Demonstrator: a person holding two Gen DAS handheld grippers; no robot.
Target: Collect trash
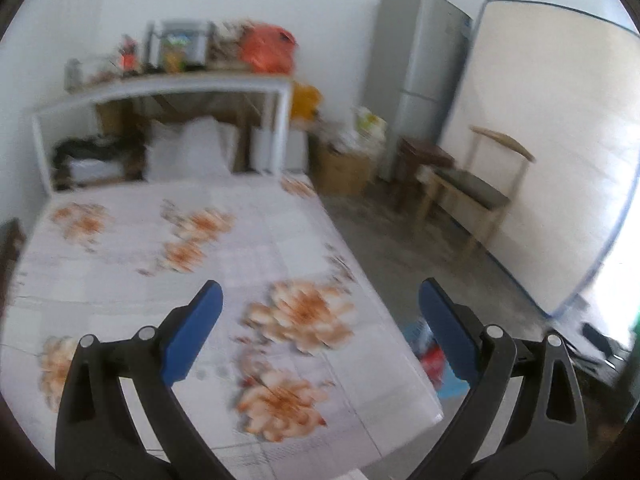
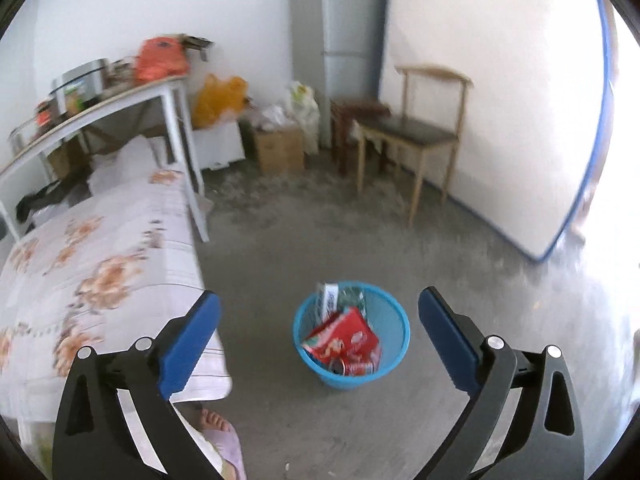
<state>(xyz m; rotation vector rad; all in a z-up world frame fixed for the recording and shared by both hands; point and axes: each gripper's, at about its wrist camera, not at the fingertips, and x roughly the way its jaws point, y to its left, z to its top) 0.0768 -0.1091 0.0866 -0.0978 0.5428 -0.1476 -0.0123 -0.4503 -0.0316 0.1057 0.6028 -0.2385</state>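
A blue plastic waste basket [image 2: 394, 330] stands on the grey floor beside the bed. It holds a red snack wrapper [image 2: 344, 338], a red can [image 2: 356, 367] and other packets. My right gripper [image 2: 319, 308] is open and empty, hovering above and in front of the basket. My left gripper [image 1: 321, 298] is open and empty above the foot of the bed with the flowered sheet [image 1: 168, 280]. In the left wrist view the basket [image 1: 416, 334] peeks out past the bed's right edge, partly hidden by my right finger.
A wooden chair [image 2: 416, 136], a dark stool [image 2: 356, 114] and a grey fridge [image 2: 340, 40] stand at the far wall. A cardboard box [image 2: 280, 148] and bags lie by a white table [image 2: 120, 96] with clutter. A board [image 1: 540, 152] leans on the right. A bare foot [image 2: 214, 420] shows below the bed corner.
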